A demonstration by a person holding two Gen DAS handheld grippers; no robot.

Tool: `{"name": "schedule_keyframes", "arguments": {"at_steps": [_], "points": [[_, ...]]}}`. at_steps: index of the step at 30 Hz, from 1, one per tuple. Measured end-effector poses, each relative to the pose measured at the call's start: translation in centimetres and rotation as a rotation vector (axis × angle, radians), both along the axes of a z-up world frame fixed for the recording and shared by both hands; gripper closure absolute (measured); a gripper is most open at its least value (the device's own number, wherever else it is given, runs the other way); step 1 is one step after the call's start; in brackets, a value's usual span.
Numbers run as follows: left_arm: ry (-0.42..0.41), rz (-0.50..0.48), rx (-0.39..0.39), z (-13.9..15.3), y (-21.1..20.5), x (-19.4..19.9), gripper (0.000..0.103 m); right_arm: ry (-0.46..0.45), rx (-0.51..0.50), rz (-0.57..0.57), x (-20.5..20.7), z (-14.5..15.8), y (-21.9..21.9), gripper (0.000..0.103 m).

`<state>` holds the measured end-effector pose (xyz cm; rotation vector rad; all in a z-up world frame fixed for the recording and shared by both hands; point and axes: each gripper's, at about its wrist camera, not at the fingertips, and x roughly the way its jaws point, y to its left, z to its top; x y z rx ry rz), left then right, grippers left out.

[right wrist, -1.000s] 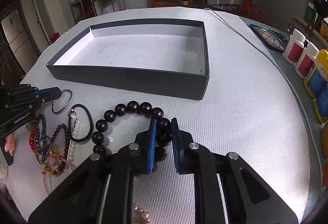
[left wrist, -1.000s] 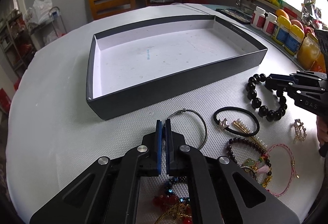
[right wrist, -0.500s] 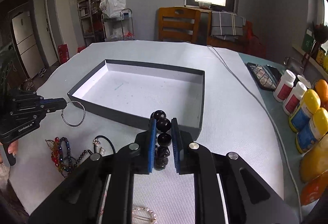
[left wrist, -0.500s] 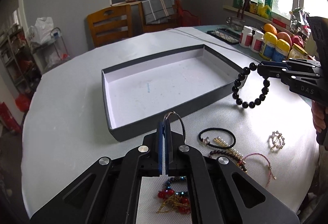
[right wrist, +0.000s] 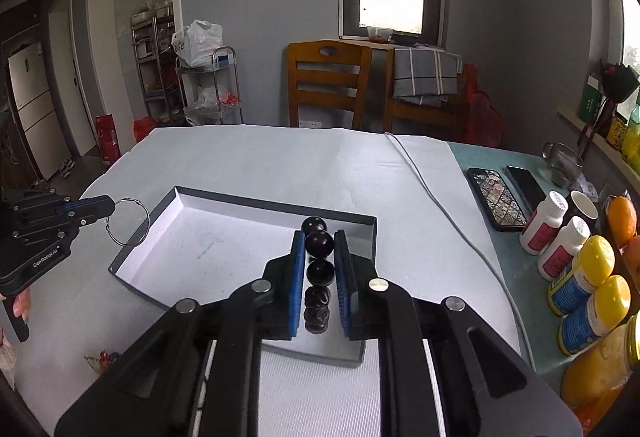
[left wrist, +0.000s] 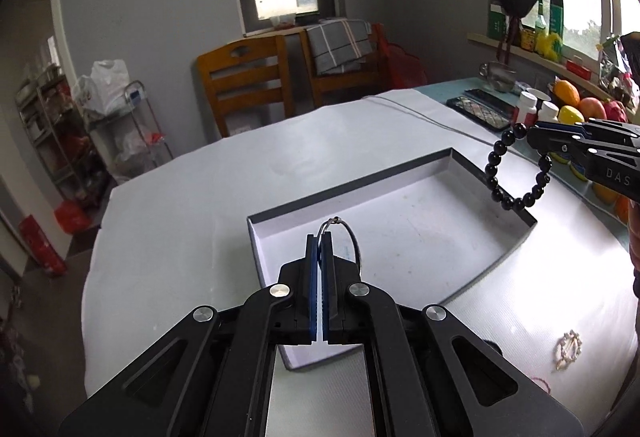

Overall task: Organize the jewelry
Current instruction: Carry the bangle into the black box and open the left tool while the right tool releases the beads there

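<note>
Since the earlier frames both grippers had risen off the table and carried their jewelry up over the box. The left gripper (left wrist: 319, 237) had its blue pads pressed almost together, pinching the thin wire bangle (left wrist: 347, 237), which stood up from the fingertips and looped to the right above the near-left corner of the box (left wrist: 400, 237). Seen from the right wrist, that bangle (right wrist: 129, 222) hung just past the box's left wall. The right gripper (right wrist: 319, 237) was spread only as wide as a bead, clamped on the black bead bracelet (right wrist: 319, 265); from the left wrist the bracelet (left wrist: 516, 173) dangled in a loop over the box's far right corner. The box (right wrist: 224, 201) lay open on the white table (right wrist: 280, 161). A small pearl brooch (left wrist: 568, 349) rested on the cloth near the right edge, well apart from the box.
</note>
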<state>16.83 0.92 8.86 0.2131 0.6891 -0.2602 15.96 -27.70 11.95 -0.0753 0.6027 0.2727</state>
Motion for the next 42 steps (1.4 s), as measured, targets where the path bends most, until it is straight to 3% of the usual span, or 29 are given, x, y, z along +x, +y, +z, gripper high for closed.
{"name": "schedule_keyframes", "arguments": {"at_steps": [13, 25, 30, 34, 36, 40, 42], "points": [[0.175, 0.031, -0.076, -5.6, -1.1, 8.5, 0.102, 0.094, 0.121, 0.054, 7.0, -4.1, 2.7, 0.089], [0.268, 0.114, 0.069, -8.9, -0.6, 10.5, 0.101, 0.229, -0.032, -0.049, 10.6, -8.7, 1.9, 0.089], [0.276, 0.131, 0.044, -9.0, -0.2, 10.6, 0.100, 0.229, -0.048, -0.054, 10.6, -9.0, 1.9, 0.087], [0.263, 0.125, 0.022, -8.7, -0.1, 10.4, 0.085, 0.208, -0.036, -0.051, 10.1, -8.4, 1.9, 0.061], [0.246, 0.129, 0.009, -8.2, -0.1, 10.0, 0.065, 0.198, -0.032, -0.049, 9.8, -7.9, 1.9, 0.061], [0.216, 0.116, -0.026, -7.0, 0.2, 9.1, 0.046, 0.183, -0.024, -0.039, 8.8, -7.0, 1.8, 0.056], [0.188, 0.119, -0.035, -6.2, 0.4, 8.3, 0.029, 0.171, -0.018, -0.039, 8.1, -6.4, 1.5, 0.051]]}}
